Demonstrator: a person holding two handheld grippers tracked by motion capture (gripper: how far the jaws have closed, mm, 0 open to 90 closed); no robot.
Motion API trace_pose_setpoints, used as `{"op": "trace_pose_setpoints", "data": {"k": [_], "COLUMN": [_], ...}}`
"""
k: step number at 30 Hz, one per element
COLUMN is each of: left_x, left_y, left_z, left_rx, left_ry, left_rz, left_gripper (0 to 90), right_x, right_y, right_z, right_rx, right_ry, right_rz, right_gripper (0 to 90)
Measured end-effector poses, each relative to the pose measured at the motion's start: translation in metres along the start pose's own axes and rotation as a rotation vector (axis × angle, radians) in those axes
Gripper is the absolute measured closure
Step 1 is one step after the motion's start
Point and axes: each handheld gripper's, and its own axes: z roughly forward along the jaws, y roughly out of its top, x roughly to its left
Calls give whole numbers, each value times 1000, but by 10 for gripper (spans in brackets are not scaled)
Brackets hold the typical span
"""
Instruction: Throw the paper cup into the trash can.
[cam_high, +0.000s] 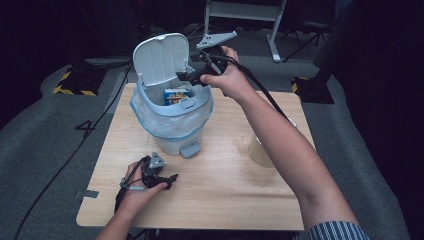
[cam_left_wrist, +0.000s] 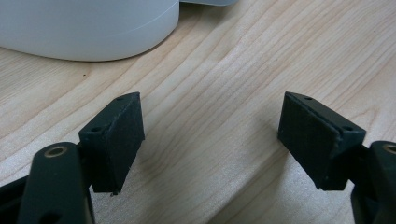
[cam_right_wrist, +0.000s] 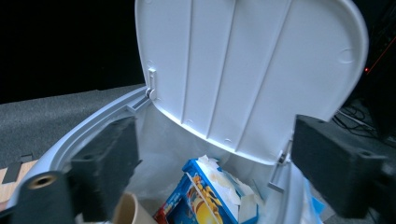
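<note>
Overhead, the right gripper was held above the open bin, its jaws spread wide with nothing between them and nothing touched. The lid stood raised behind it. A blue box lay inside the bin, which sat on the table at its far left. The left gripper rested on the table just before the bin, jaws likewise apart and empty. From the right gripper view were seen crumpled paper and a cup rim beside the box; from the left gripper view, the bin's base and wood grain.
</note>
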Motion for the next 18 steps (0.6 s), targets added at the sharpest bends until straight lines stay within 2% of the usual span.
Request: {"op": "trace_pose_setpoints", "data": {"k": [4,5,6,8,12,15,17,18], "left_x": [0,0,0,0,0,0,0,0], "left_y": [0,0,0,0,0,0,1,1], "left_z": [0,0,0,0,0,0,1,1], "left_rx": [-1,-1,-1,-3,-4,0,-2,1], "left_ry": [-1,-2,-2,-1,-1,-2,4,4], "left_rz": [0,-1,-1,-2,-2,0,1,-1], "left_gripper": [226,226,226,226,226,226,225,222], "right_x": [-1,-3,-3,-3,0,4,5,7], "right_y": [0,-1,-1,-2,-3,-4,-4,-7], "right_z": [-12,-22,-22,-33,-47,-65,-70,-80], "right_rx": [-11,-16,-16,-6,-17,-10,-10,-2], "right_ry": [-1,1,1,2,5,-1,-1,-3], "right_rz": [0,0,0,-4,14,-10,-11,-18], "right_gripper": [154,155,155,157,160,165,166,180]}}
